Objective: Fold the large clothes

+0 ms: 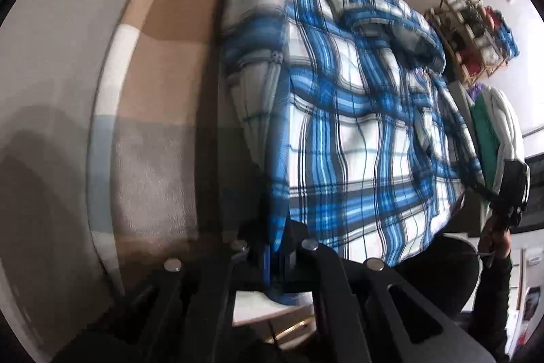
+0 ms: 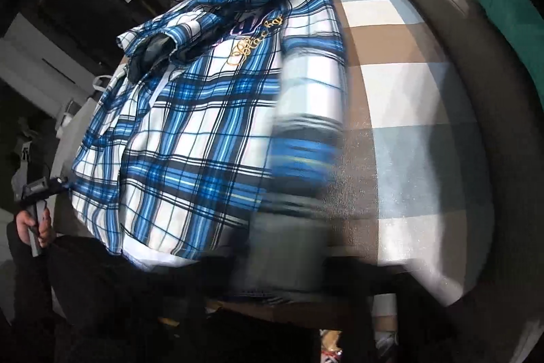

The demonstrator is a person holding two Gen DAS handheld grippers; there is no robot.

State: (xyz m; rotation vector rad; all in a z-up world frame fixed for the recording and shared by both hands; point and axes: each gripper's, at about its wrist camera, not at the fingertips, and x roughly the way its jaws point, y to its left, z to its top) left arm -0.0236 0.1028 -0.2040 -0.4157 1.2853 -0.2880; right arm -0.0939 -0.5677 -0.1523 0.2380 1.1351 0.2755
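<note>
My left gripper is clamped on the shirt's hem corner at the near table edge; blue fabric sits between the fingers. If I pull too fast, I think the cloth could slip out of that thin pinch, or the whole shirt could drag across the table instead of folding.

The shirt lies on the checked table, spread from the near edge to the far end, hem toward me and collar away. Its long axis runs straight out from me. The upper part is bunched, with a sleeve heaped over the chest, so a fold made now would likely trap that lump.

My right gripper holds at the shirt's other near corner. In its own view the front is a blur, so I cannot tell how its jaws stand. If only one side has a true hold, the fold would skew.
</note>
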